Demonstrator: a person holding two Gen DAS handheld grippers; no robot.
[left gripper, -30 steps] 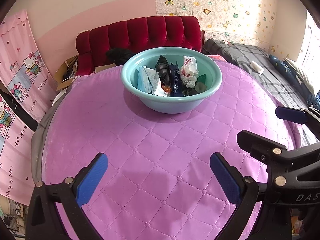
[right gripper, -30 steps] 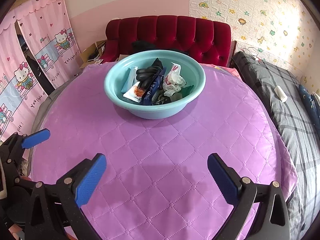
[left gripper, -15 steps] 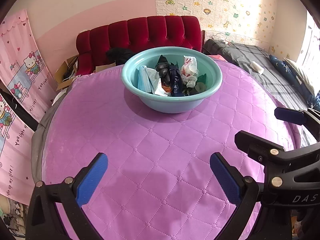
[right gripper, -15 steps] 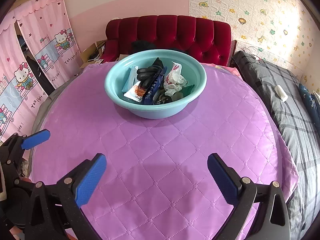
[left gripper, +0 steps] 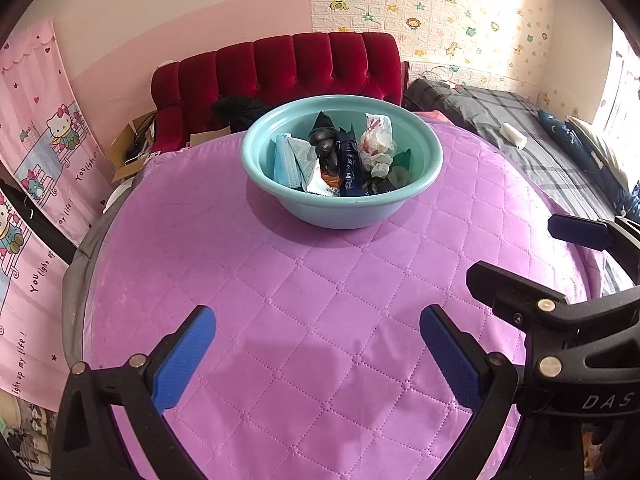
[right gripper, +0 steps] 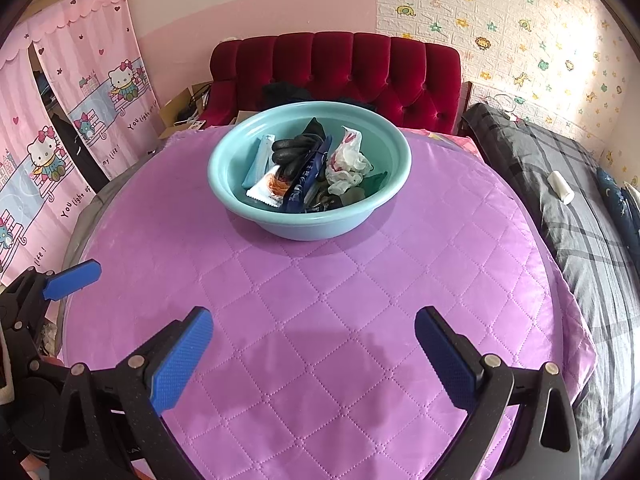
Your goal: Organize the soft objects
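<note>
On the left of the room, pink cartoon curtains (right gripper: 80,128) hang beside a cardboard box (right gripper: 180,110) on the floor. Next comes the red tufted sofa (right gripper: 340,64), with a dark garment (left gripper: 240,108) lying on its seat. Before it stands a round table under a quilted purple cloth (right gripper: 320,300), and toward its far side sits a teal basin (right gripper: 256,216). All the soft things I can see are heaped inside it: a pale blue packet (right gripper: 258,158) on the left, black gloves (right gripper: 292,150) in the middle, a dark blue pouch (right gripper: 306,178) leaning across them, a white snack wrapper (right gripper: 268,190) in front, and a crumpled white plastic bag (right gripper: 346,160) on the right. The cloth around the basin is bare.

The left gripper (left gripper: 316,356) and the right gripper (right gripper: 314,354) hover side by side over the near edge of the table, well apart from the basin. Each has its 2 blue jaws spread wide with nothing between them.

This fits 2 stages equally: the heap waiting to be sorted out onto the cloth, or everything already gathered into the basin with the tools drawn back. I cannot tell which.

On the far right, a grey plaid bed (right gripper: 560,184) carries a small white roll (right gripper: 560,186).
</note>
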